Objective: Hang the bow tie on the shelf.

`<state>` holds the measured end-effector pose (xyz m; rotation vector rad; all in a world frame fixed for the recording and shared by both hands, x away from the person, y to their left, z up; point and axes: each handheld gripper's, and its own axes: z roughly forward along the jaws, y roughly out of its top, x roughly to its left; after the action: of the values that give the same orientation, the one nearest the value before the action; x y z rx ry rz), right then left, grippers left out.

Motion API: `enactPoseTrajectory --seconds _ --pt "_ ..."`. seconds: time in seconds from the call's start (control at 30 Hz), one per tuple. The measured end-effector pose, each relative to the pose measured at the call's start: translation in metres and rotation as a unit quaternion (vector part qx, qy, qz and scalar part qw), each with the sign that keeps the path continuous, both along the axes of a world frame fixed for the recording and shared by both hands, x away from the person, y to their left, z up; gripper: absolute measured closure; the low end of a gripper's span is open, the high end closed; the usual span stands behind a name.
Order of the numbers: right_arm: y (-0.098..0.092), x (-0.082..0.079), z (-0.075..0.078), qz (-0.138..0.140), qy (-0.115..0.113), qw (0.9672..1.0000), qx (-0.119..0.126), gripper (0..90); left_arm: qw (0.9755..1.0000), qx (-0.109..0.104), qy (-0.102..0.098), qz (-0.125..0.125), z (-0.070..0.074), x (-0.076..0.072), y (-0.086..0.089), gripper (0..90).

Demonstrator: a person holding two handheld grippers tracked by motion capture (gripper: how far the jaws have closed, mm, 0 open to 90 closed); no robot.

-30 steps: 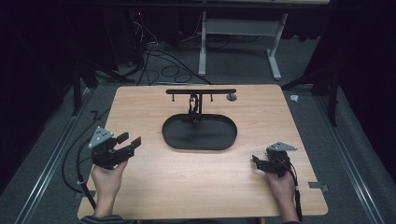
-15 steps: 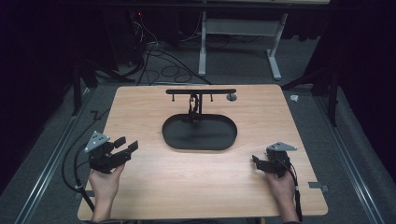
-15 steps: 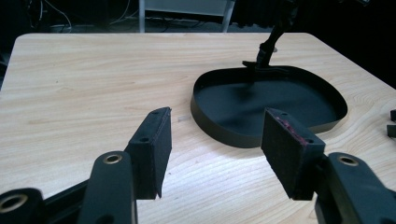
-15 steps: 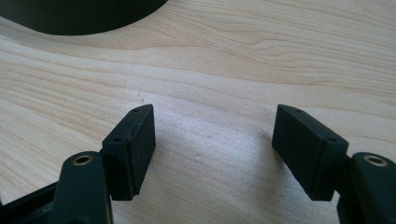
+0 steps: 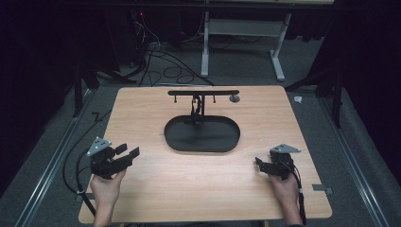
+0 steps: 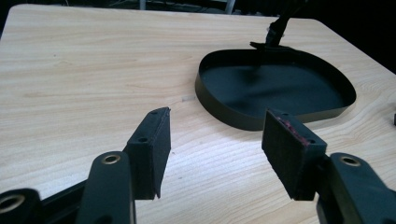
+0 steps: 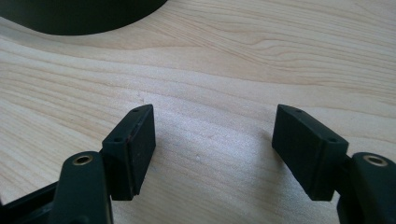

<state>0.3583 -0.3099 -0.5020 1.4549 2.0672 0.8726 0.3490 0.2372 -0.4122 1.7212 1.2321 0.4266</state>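
- High view: wooden table (image 5: 142, 113) with a black oval tray (image 5: 202, 135) near its middle. A black stand with a crossbar (image 5: 203, 92) rises at the tray's far rim.
- High view: left gripper (image 5: 127, 153) held over the table's near-left edge, jaws apart with nothing between them, aimed right and a little away, toward the tray. Well apart from the tray.
- High view: right gripper (image 5: 258, 162) low at the near-right part of the table, pointing left. Tray lies ahead and to the far side of it, apart.
- Left gripper view: left gripper (image 6: 215, 154), jaws spread wide, bare wood between the pads; the right pad's face looks worn, with reddish specks. Tray (image 6: 224, 112) sits just beyond the jaws, slightly right, empty inside. Foot of the stand (image 6: 275, 35) meets its far rim.
- Right gripper view: right gripper (image 7: 212, 149), jaws spread wide, close above the wood grain, nothing pinched. A curved edge of the tray (image 7: 84, 21) shows at top left, apart from the jaws.
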Motion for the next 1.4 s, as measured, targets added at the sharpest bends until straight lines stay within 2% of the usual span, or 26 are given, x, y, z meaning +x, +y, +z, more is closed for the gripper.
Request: enactPoseTrajectory --seconds 0.17,0.3,0.7,0.97,1.3,1.4 --pt "0.000 0.000 0.000 0.000 0.000 1.0000 0.000 31.4 1.0000 0.001 0.007 0.000 -0.005 0.001 0.000 42.6" --pt "0.000 0.000 0.000 0.000 0.000 1.0000 0.000 31.5 0.9998 0.008 0.019 -0.003 -0.011 0.002 0.000 42.6" --pt "0.000 0.000 0.000 0.000 0.000 1.0000 0.001 31.5 0.9996 0.004 0.027 0.004 -0.018 0.001 0.003 42.6" --pt "0.000 0.000 0.000 0.000 0.000 1.0000 0.001 31.3 0.9991 -0.007 0.042 0.004 -0.028 0.003 0.000 42.6" --pt "0.000 0.000 0.000 0.000 0.000 1.0000 0.001 31.4 0.9984 -0.001 0.056 0.011 -0.042 0.006 -0.003 42.6" --pt "0.000 0.000 0.000 0.000 0.000 1.0000 0.001 31.3 0.9980 0.007 0.062 0.012 -0.047 0.008 -0.006 42.6"
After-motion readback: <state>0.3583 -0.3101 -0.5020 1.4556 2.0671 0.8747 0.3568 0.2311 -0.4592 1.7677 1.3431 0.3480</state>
